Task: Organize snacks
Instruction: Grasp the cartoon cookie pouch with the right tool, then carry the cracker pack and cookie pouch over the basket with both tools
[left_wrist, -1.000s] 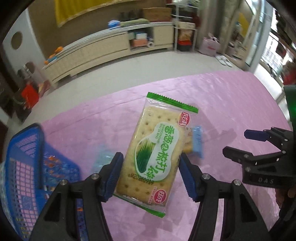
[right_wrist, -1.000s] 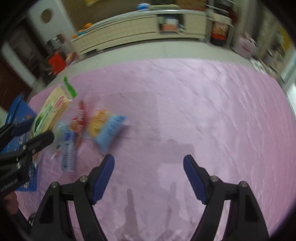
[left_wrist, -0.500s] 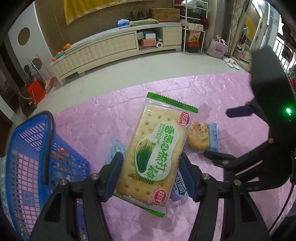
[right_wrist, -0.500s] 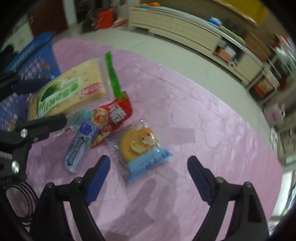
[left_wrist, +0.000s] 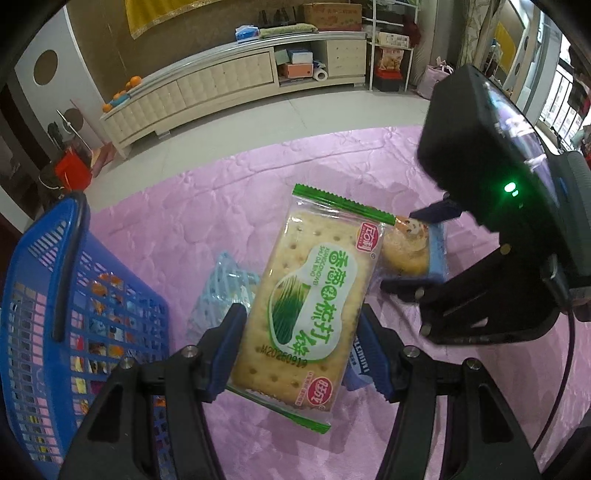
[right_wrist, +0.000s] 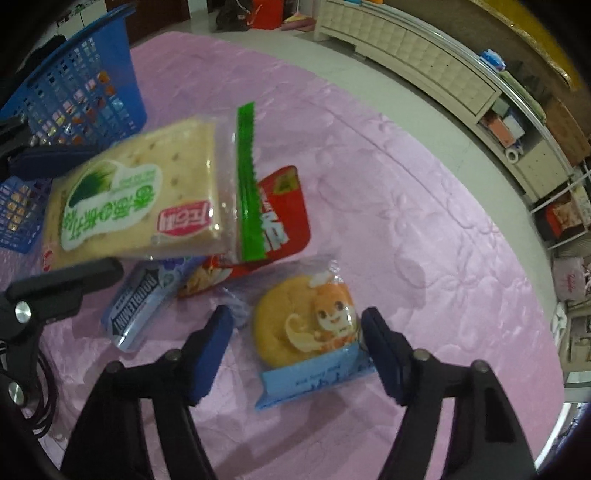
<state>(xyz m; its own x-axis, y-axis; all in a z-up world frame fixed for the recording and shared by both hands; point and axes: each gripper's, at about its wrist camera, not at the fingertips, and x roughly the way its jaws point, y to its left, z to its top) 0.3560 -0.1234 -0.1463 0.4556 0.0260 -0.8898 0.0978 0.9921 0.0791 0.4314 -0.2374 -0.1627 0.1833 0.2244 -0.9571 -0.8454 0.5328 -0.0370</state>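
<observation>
A: On the left, the blue basket (left_wrist: 74, 314) stands at the left edge of the pink worktop (left_wrist: 221, 192). Some packets are already inside it. What is the risk there?

B: The left gripper (left_wrist: 299, 347) holds the cracker pack (left_wrist: 314, 295) between its fingers (left_wrist: 225, 347), which are partly closed on the two long sides, near the lower end. The pack is lifted above the worktop. The wrapper is smooth, so I think the pack can slide out or tip forward on the way to the basket.

A: And under it?

B: Under it lie a pale blue packet (left_wrist: 221, 288), a gum pack (right_wrist: 140, 310) and a red packet (right_wrist: 284, 210), close together near the middle of the worktop. The cracker pack hides them partly, so a fall onto this pile can scatter them.

A: Then the right side?

B: The right gripper (right_wrist: 295, 354) is closing its fingers (right_wrist: 210, 350) around the round cake packet (right_wrist: 310, 332), which lies flat on the worktop, just right of the pile. The right finger looks to be at the wrapper edge, the left finger not yet. If only the loose film is caught, the cake can slip out. Also the two grippers are very near each other, so they can collide.
</observation>
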